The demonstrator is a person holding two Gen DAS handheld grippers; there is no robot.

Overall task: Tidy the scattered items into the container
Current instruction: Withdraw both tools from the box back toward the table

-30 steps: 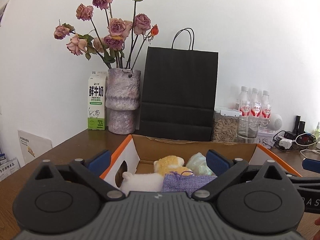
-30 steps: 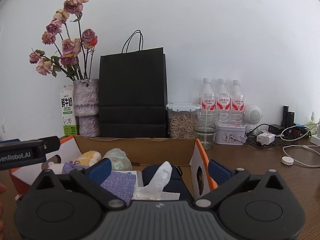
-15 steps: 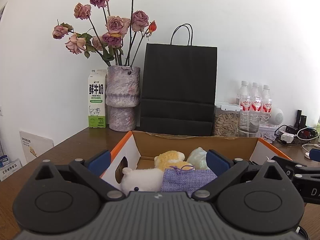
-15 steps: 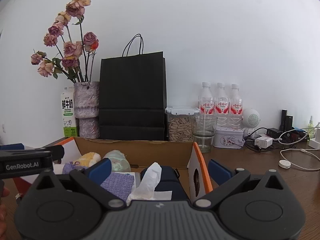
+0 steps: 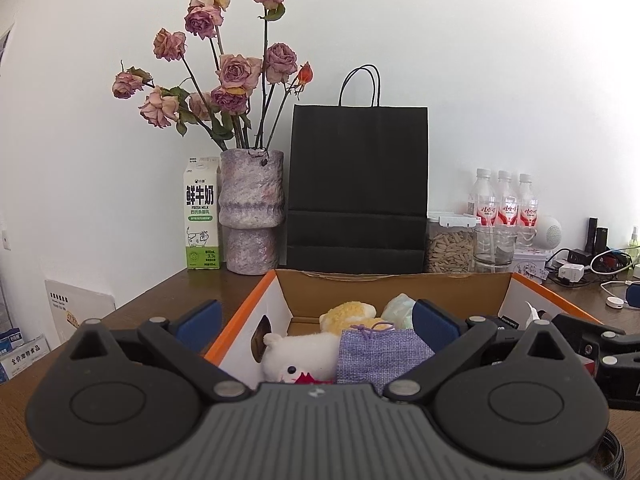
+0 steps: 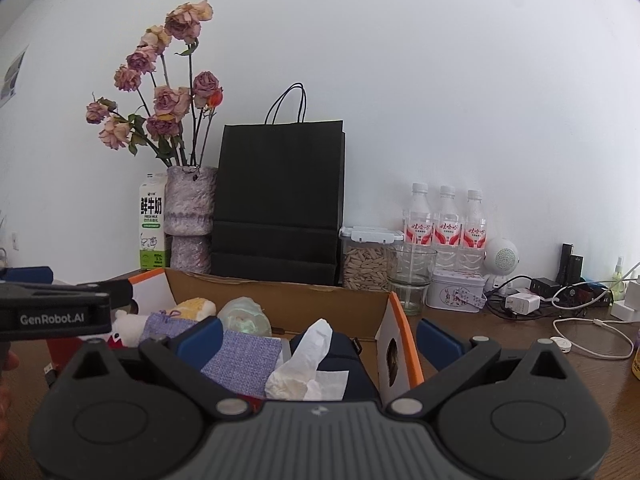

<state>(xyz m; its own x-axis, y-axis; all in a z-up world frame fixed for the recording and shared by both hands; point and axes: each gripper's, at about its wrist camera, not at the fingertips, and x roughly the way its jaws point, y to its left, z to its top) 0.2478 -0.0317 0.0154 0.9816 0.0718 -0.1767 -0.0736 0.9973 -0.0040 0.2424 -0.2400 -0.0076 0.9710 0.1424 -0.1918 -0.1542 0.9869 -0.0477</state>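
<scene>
Now both your grippers stand wide open with nothing between the pads: left gripper [image 5: 316, 316], right gripper [image 6: 320, 338]. Everything you can see already lies in the cardboard box [image 6: 280, 300], straight ahead and below both; the tissue pack [image 6: 308, 364] sits nearest your right one

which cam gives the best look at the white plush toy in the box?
Left wrist. The white plush toy lies close in front, between that gripper's open fingers, with its face, an eye and red mouth patch visible beside the purple pouch. In the right wrist view only a small white part shows at the box's left end, behind the left gripper's body.
</scene>
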